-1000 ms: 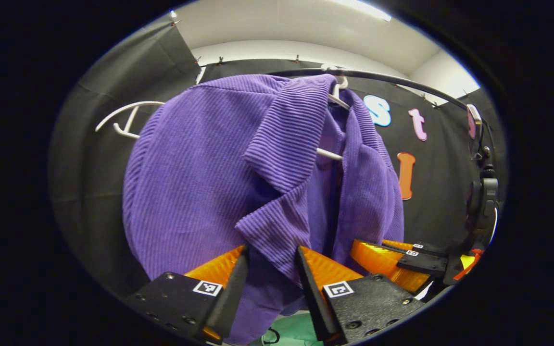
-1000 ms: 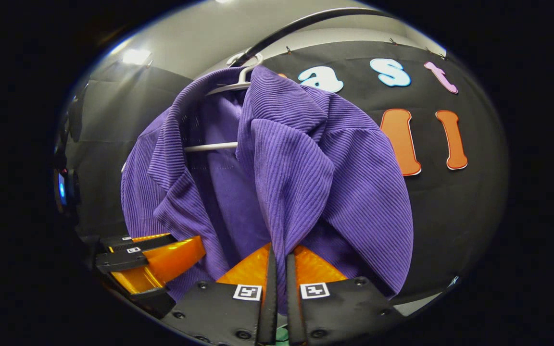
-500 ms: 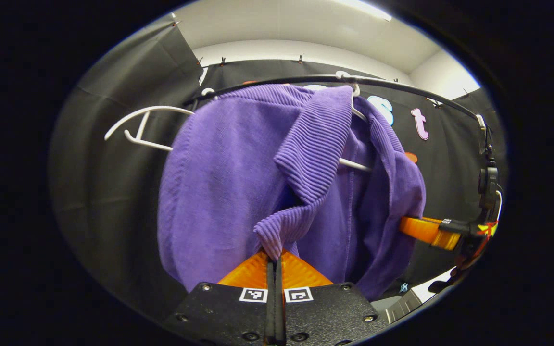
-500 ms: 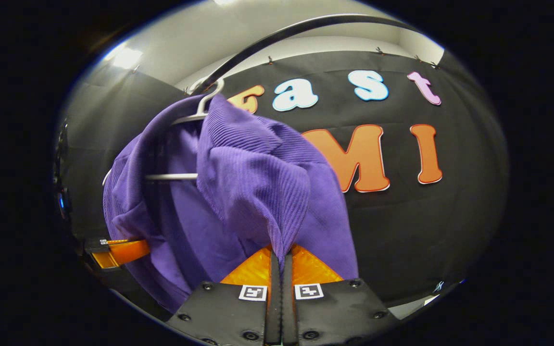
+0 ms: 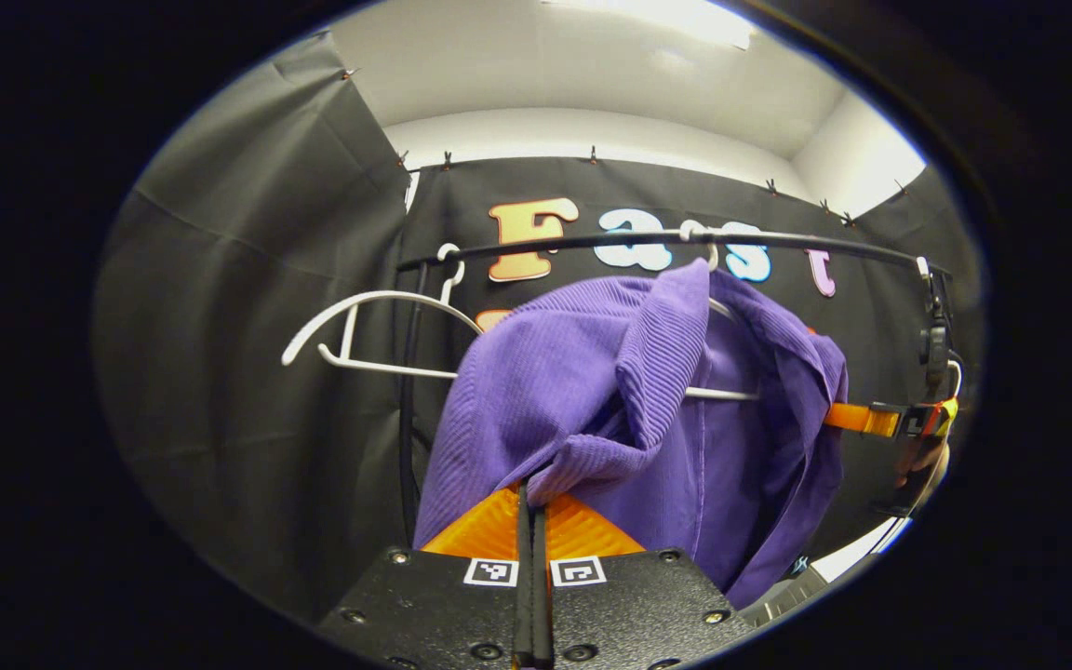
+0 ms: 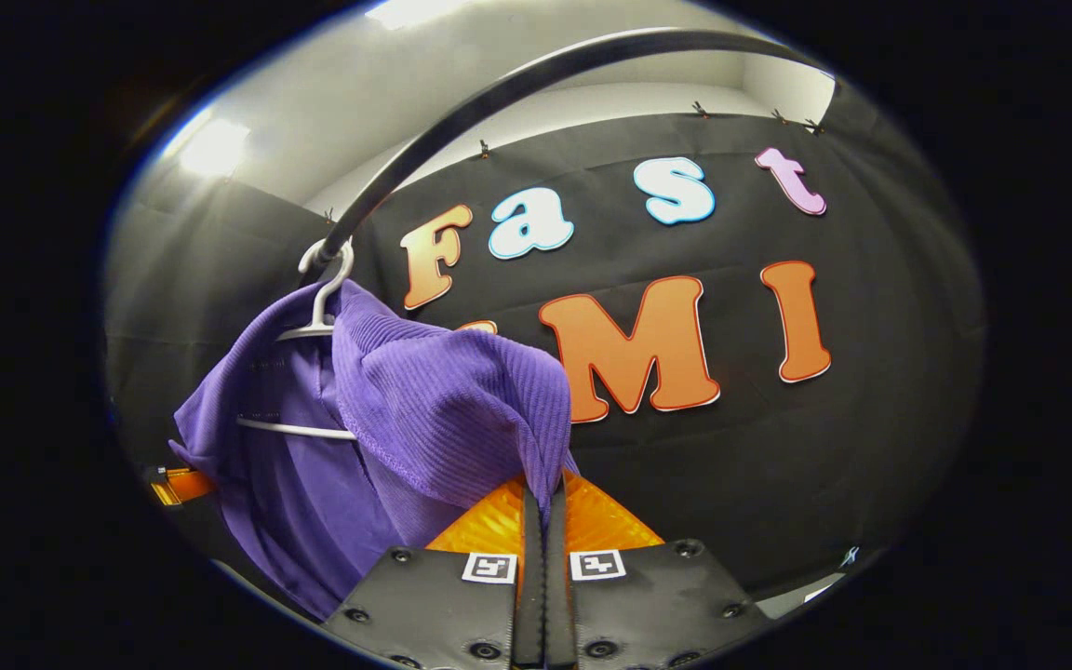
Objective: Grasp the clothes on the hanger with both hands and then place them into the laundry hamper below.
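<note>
1. Left gripper view: the left hand-held gripper (image 5: pixel 530 498) is sitting at the bottom of the view, its two fingers pressed together and pinching a front edge of the purple garment (image 5: pixel 592 409).
2. Left gripper view: the garment is hanging on a white hanger (image 5: pixel 720 394), whose hook is sitting over the dark rail (image 5: pixel 666 240). The cloth is being drawn toward the camera from the pinched edge, with its ribbed collar folding over the front.
3. Left gripper view: a second white hanger (image 5: pixel 378 330), bare, is hanging on the same rail to the left of the garment, just beside its shoulder.
4. Left gripper view: the right hand-held gripper (image 5: pixel 862 419) is reaching in from the right edge at the far side of the garment, with part of a hand (image 5: pixel 927 465) showing behind it. Its jaws are hidden by the cloth here.
5. Right gripper view: the right hand-held gripper (image 6: pixel 543 498) is closed tight on the other front edge of the purple garment (image 6: pixel 443 409), which is bunching down into the fingers.
6. Right gripper view: the garment is hanging from the white hanger (image 6: pixel 317 321), hooked on the dark rail (image 6: pixel 517 84) that is curving overhead.
7. Right gripper view: the left hand-held gripper (image 6: pixel 178 484) is peeking out at the lower left, partly behind the cloth.
</note>
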Motion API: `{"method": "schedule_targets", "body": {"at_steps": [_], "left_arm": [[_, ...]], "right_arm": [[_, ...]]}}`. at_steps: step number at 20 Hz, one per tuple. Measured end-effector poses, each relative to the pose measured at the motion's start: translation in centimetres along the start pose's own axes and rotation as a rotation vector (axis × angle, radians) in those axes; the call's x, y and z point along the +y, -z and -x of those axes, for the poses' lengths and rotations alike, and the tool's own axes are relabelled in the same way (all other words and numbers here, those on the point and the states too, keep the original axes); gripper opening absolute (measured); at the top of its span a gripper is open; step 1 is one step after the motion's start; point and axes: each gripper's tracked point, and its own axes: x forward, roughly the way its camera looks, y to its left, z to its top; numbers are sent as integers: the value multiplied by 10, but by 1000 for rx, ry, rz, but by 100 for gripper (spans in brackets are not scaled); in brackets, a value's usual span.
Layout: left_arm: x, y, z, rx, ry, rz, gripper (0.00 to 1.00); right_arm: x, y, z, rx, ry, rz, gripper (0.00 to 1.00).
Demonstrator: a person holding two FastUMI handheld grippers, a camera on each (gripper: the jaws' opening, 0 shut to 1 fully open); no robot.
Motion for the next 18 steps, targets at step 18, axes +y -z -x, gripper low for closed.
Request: {"method": "schedule_targets", "body": {"at_steps": [18], "left_arm": [[100, -158, -20, -210, -238, -191, 0]], "right_arm": [[-50, -11, -85, 148, 7, -246, 7]]}}
